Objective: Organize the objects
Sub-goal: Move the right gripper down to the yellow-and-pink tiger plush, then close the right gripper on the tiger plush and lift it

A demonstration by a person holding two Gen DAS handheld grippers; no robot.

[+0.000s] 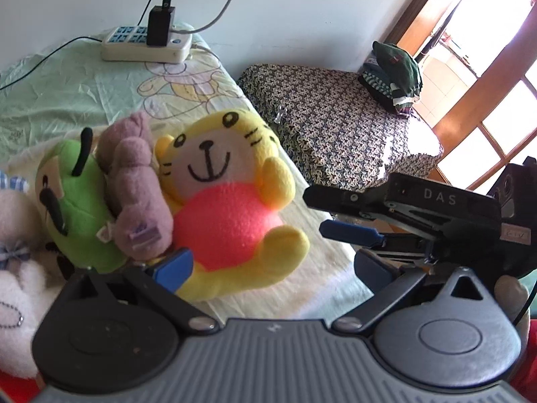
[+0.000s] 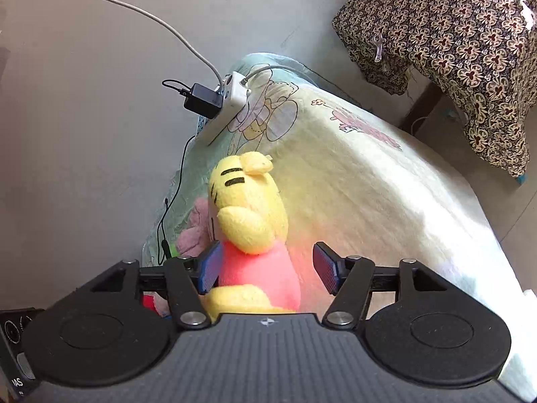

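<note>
A yellow tiger plush with a pink belly sits on the bed, leaning against a purple plush and a green plush. My left gripper is open just in front of the tiger, its left blue pad by the tiger's side. My right gripper comes in from the right, open. In the right wrist view the tiger stands between the spread pads of my right gripper. The left pad touches the belly; the right pad is apart from it.
A white plush lies at the far left. A power strip with a black charger and cables sits at the head of the bed. To the right, across a gap, a patterned cloth covers furniture bearing folded clothes.
</note>
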